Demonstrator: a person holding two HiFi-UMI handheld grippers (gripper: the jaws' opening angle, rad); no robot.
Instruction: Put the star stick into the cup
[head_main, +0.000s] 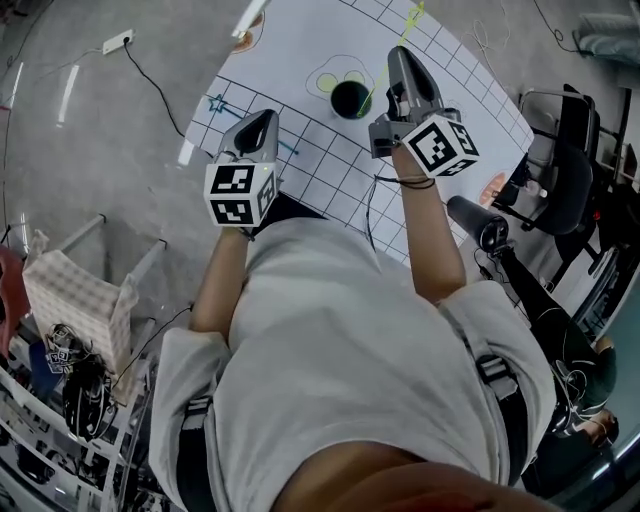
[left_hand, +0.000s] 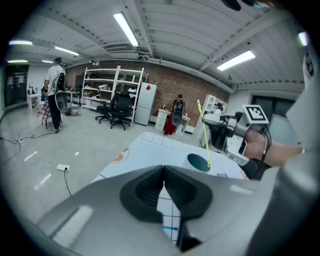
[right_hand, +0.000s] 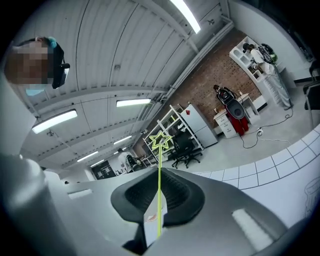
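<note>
A thin yellow-green star stick (right_hand: 159, 200) is pinched between the jaws of my right gripper (right_hand: 160, 172), its star (right_hand: 160, 141) pointing up and away. In the head view the right gripper (head_main: 397, 55) hovers just right of the dark cup (head_main: 350, 98) on the white gridded table (head_main: 300, 55). The left gripper view shows the stick (left_hand: 203, 132) slanting down, its lower end inside the cup's mouth (left_hand: 199, 162). My left gripper (head_main: 266, 118) is shut with nothing in it, near the table's left edge, well short of the cup; its jaws (left_hand: 164, 170) meet.
Drawn outlines surround the cup on the table. An orange-marked disc (head_main: 250, 35) lies at the table's far left corner. A power strip (head_main: 118, 42) with cable lies on the floor at left. Office chairs (head_main: 560, 170) stand to the right, a checked basket (head_main: 80, 290) at lower left.
</note>
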